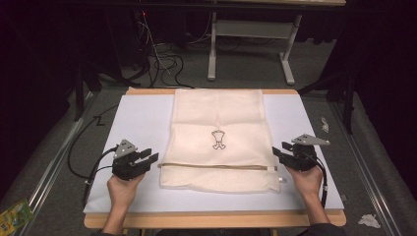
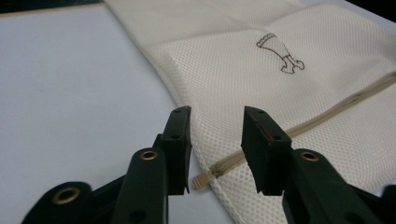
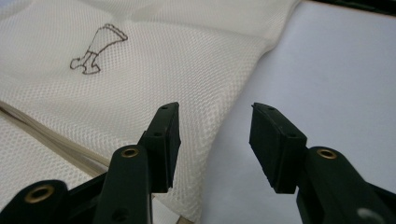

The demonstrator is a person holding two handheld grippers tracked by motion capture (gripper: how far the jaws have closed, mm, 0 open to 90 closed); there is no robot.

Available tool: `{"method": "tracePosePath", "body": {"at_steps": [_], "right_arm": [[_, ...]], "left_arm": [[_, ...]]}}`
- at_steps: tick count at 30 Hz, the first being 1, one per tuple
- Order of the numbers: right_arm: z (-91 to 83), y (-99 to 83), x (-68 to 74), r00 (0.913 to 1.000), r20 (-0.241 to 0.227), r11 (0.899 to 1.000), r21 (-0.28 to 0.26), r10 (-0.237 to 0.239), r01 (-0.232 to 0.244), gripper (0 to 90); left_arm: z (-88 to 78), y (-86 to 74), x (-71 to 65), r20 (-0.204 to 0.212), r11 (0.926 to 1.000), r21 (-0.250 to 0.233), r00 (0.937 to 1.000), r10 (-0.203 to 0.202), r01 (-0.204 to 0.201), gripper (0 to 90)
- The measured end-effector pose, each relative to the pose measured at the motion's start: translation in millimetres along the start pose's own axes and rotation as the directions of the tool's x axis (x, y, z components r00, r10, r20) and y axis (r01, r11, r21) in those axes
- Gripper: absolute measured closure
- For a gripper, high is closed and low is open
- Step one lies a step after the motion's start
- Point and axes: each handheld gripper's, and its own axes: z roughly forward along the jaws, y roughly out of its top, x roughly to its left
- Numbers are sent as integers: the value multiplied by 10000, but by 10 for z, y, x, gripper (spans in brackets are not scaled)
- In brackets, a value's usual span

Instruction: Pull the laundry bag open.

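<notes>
bag: cream mesh laundry bag (image 1: 219, 135), flat rectangle with a small dark outline print (image 1: 218, 139) at mid-panel, lies in the middle of the tabletop, long axis running away from the person
bag zip: beige zipper (image 1: 216, 166) crosses the bag near its near end; in the left gripper view its end tab (image 2: 204, 178) sits at the bag's edge, in line with the gap between the jaws
tabletop: white sheet (image 1: 142, 120) over a wooden board, bag lying on top of it
left claw: left claw (image 1: 151, 158) rests on the tabletop just beside the bag's left edge, at zipper level, pointing toward the bag
left claw state: jaws spread, nothing pinched; zipper end lies just ahead of them, not clamped (image 2: 215, 135)
right claw: right claw (image 1: 276, 152) just beside the bag's right edge, near zipper level, pointing toward the bag
right claw state: jaws spread, empty; in the right gripper view (image 3: 215, 135) the bag's edge runs under the gap, one jaw over mesh, the other over white sheet
hands: left hand (image 1: 121, 189) and right hand (image 1: 307, 179) grip the gripper bodies from the near side
cables: black cable (image 1: 81, 162) trails from the left claw off the tabletop's left edge
</notes>
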Motion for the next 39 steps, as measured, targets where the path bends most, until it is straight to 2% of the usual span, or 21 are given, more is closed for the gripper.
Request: {"method": "tracePosePath", "body": {"at_steps": [3, 10, 13, 16, 20, 23, 24, 26, 30, 33, 36, 39], "right_arm": [[-94, 2, -66, 9998, 103, 9994, -298, 182, -179, 530], [-259, -21, -246, 9969, 421, 9945, -835, 664, -627, 524], [-314, -30, -299, 9952, 515, 9922, -966, 835, -783, 522], [-370, -42, -341, 9934, 597, 9893, -1144, 980, -907, 519], [-403, -78, -424, 9905, 711, 9865, -1229, 1173, -1080, 516], [-411, -118, -504, 9875, 748, 9823, -1373, 1385, -1274, 516], [-414, -137, -524, 9846, 716, 9786, -1430, 1595, -1481, 516], [-414, -174, -569, 9810, 712, 9740, -1517, 1807, -1683, 516], [-381, -238, -639, 9738, 871, 9696, -1468, 2100, -1960, 516], [-360, -254, -681, 9708, 986, 9680, -1472, 2188, -2032, 516], [-330, -269, -696, 9668, 1017, 9651, -1442, 2343, -2187, 516], [-273, -279, -693, 9680, 1056, 9678, -1336, 2278, -2132, 516]], "left_arm": [[-60, 34, 41, -175, 9998, -204, 9998, -88, 85, 561], [-168, 65, 154, -515, 9972, -723, 9984, -215, 178, 536], [-190, 59, 217, -520, 9957, -825, 9975, -472, 428, 526], [-214, 55, 270, -643, 9957, -849, 9970, -423, 368, 518], [-250, 28, 379, -768, 9926, -984, 9939, -791, 714, 510], [-208, 8, 430, -967, 9936, -800, 9915, -875, 798, 510], [-183, 5, 437, -1042, 9941, -740, 9907, -869, 794, 510], [-130, 8, 445, -1211, 9959, -625, 9900, -719, 647, 510], [-37, 28, 475, -1368, 9951, -730, 9877, -760, 664, 510], [11, 30, 473, -1373, 9930, -932, 9869, -844, 719, 509], [72, 30, 475, -1400, 9941, -833, 9869, -806, 694, 509], [132, 13, 494, -1452, 9953, -698, 9864, -772, 676, 507]]}}
